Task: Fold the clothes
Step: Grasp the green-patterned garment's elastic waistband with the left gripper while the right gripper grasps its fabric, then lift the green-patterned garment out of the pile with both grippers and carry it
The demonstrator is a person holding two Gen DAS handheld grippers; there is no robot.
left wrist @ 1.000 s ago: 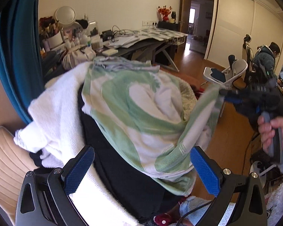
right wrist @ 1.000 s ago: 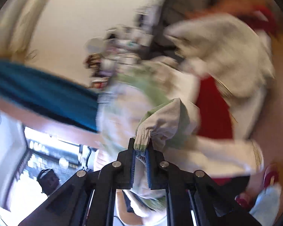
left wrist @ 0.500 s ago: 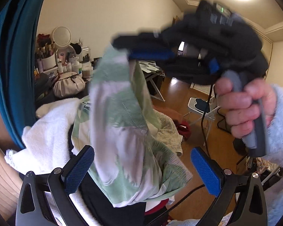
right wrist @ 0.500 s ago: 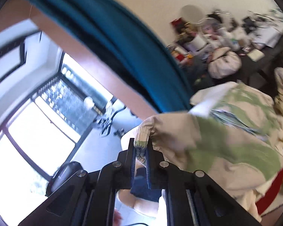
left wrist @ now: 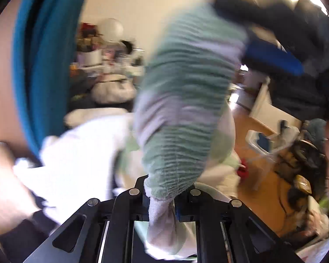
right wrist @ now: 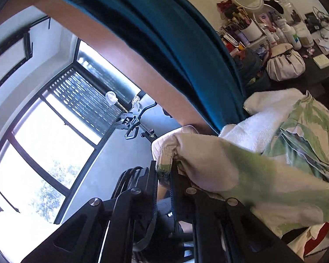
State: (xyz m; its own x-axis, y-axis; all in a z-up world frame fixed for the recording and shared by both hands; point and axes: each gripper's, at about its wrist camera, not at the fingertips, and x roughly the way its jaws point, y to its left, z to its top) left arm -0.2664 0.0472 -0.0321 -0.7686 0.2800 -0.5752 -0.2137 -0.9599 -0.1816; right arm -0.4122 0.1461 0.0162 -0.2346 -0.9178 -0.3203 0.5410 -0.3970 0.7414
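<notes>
Left gripper (left wrist: 162, 194) jaws closing on green-and-white towel (left wrist: 182, 109); right gripper (right wrist: 164, 175) clamped on its hem, jaws opening slightly.

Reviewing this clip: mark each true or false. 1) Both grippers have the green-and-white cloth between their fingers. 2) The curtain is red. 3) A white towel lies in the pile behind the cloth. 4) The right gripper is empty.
1) True: the left gripper and the right gripper each have a part of the green-and-white cloth between their fingers.
2) False: the curtain is teal.
3) True: the white towel lies there.
4) False: cloth sits between its fingers.
</notes>
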